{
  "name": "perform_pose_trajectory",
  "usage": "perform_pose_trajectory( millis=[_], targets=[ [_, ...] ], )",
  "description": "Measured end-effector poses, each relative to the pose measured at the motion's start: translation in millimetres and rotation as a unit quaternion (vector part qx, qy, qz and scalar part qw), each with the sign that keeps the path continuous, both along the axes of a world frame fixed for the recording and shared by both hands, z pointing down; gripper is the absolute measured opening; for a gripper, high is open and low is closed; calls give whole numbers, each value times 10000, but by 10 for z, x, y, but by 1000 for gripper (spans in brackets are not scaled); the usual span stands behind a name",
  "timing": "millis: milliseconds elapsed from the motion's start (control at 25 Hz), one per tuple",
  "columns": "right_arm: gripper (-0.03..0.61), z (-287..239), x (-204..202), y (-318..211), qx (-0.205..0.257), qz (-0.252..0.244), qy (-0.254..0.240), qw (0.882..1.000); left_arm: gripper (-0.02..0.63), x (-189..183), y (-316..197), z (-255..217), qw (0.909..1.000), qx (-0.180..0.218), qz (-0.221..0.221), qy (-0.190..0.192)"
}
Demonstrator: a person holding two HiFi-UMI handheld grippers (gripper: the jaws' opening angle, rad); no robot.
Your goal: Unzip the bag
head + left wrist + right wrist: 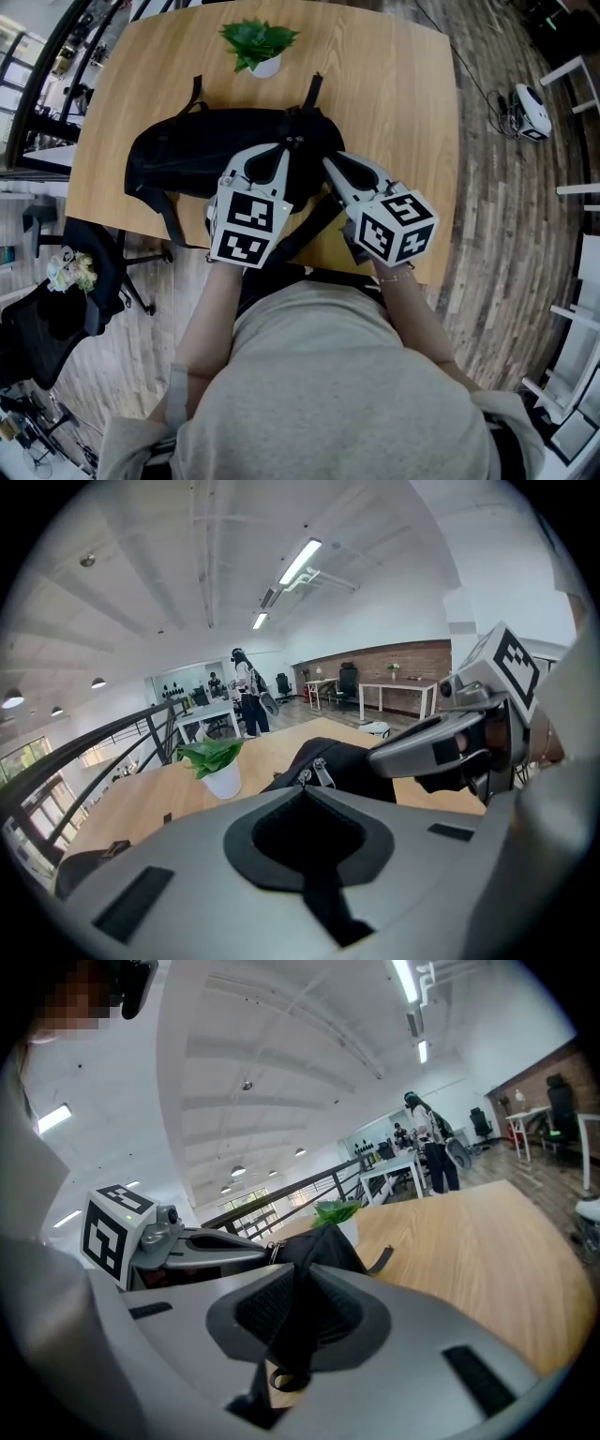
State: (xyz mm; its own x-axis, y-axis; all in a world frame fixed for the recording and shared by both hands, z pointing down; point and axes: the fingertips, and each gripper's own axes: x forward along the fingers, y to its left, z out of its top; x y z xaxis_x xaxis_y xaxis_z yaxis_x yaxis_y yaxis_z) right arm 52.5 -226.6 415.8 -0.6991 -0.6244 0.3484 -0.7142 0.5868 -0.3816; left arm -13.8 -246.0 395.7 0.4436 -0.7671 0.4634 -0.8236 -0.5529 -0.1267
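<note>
- Bag [187, 150]: black backpack lying flat on the wooden surface [394, 94], left of centre in the head view, long axis running left to right. Straps trail off its near edge toward the lower frame.
- Left gripper [284, 148]: reaches up from the lower centre of the head view, with its tip over the right end of the bag.
- Left gripper view: the fingers [169, 864] are fully together, with no gap at the tip. Two metal zipper pulls [314, 772] sit right at the tip, on the bag's crest. The view is too poor to say whether one is pinched; possibly just touching.
- Right gripper [328, 164]: comes in from the lower right of the head view, angled up and left, its tip at the bag's right end, just beside the left gripper.
- Right gripper view: the fingers [450, 1326] are closed on a fold of black bag material. It fills the gap between the pads, and a small loop hangs out below them. The pinched fabric is pulled up into a peak.
- The left gripper shows at the left middle of the right gripper view, and the right gripper at the right middle of the left gripper view.
- Plant [260, 42]: green leaves in a white pot, upright at the upper centre of the surface, beyond the bag and apart from it.
- Black chair [56, 309] on the floor [506, 206], lower left of the head view.
</note>
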Motion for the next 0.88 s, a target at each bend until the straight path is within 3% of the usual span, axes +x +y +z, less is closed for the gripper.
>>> perform_pose_trajectory(
  millis=[560, 880],
  targets=[
    [58, 2, 62, -28, 33, -79, -5, 10000, 20, -440, 79, -2, 9979, -41, -617, -199],
    [60, 15, 78, -62, 76, -85, -12, 9999, 20, -792, 83, -12, 9906, -33, -1354, -177]
  ],
)
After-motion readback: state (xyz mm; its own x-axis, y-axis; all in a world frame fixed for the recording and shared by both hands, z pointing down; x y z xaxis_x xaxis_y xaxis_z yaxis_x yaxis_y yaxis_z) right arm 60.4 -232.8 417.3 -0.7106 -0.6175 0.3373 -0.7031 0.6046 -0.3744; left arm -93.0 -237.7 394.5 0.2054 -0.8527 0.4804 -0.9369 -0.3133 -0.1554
